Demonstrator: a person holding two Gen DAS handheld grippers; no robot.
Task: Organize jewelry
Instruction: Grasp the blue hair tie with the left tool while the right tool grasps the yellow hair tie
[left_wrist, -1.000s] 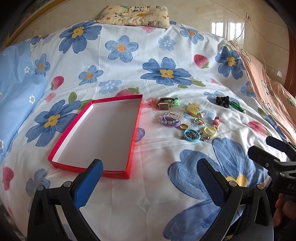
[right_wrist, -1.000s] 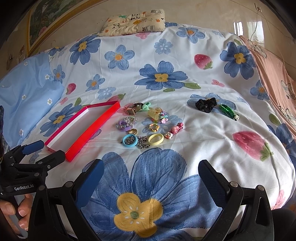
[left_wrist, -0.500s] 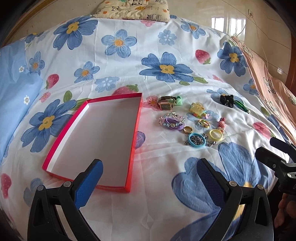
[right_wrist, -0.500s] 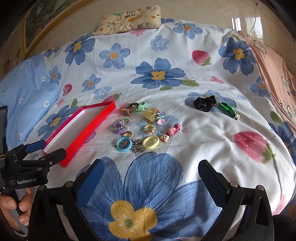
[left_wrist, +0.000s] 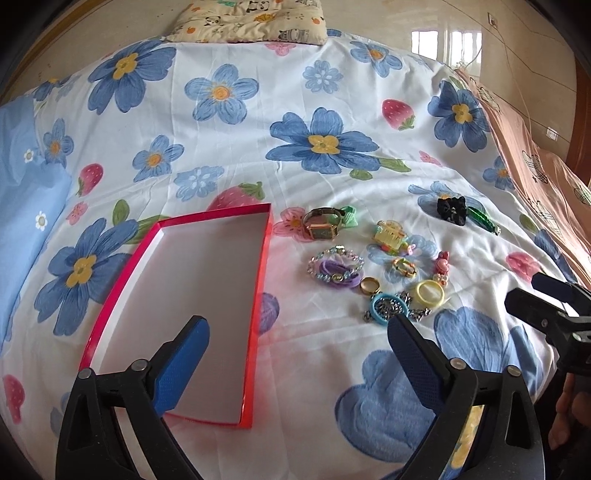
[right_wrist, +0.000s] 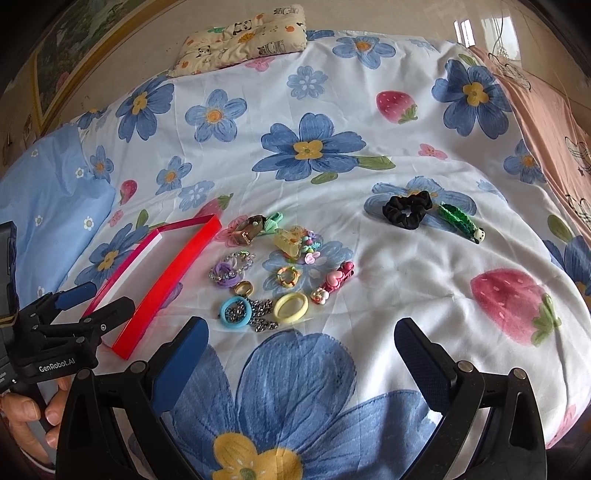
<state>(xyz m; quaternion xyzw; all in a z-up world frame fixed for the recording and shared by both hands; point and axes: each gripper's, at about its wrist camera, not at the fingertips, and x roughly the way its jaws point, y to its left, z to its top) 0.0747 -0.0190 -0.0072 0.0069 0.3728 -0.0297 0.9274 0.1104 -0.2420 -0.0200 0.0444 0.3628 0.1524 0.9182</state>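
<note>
An empty red box (left_wrist: 192, 295) with a white floor lies on the flowered bedsheet; it also shows in the right wrist view (right_wrist: 166, 280). To its right lies a cluster of jewelry: a watch (left_wrist: 323, 223), a purple bead bracelet (left_wrist: 336, 269), a gold ring (left_wrist: 369, 285), a blue ring (left_wrist: 389, 309) on a chain, a yellow ring (right_wrist: 291, 307) and a pink clip (right_wrist: 334, 282). My left gripper (left_wrist: 299, 354) is open and empty above the box's near right edge. My right gripper (right_wrist: 301, 354) is open and empty, short of the cluster.
A black scrunchie (right_wrist: 406, 210) and a green clip (right_wrist: 460, 221) lie apart at the right. A blue pillow (right_wrist: 48, 206) is at the left, a patterned cushion (right_wrist: 240, 35) at the bed's far end, a pink cloth (right_wrist: 554, 122) along the right.
Both grippers have moved forward toward the box and the jewelry, which now appear larger and lower in view. Both stay open.
</note>
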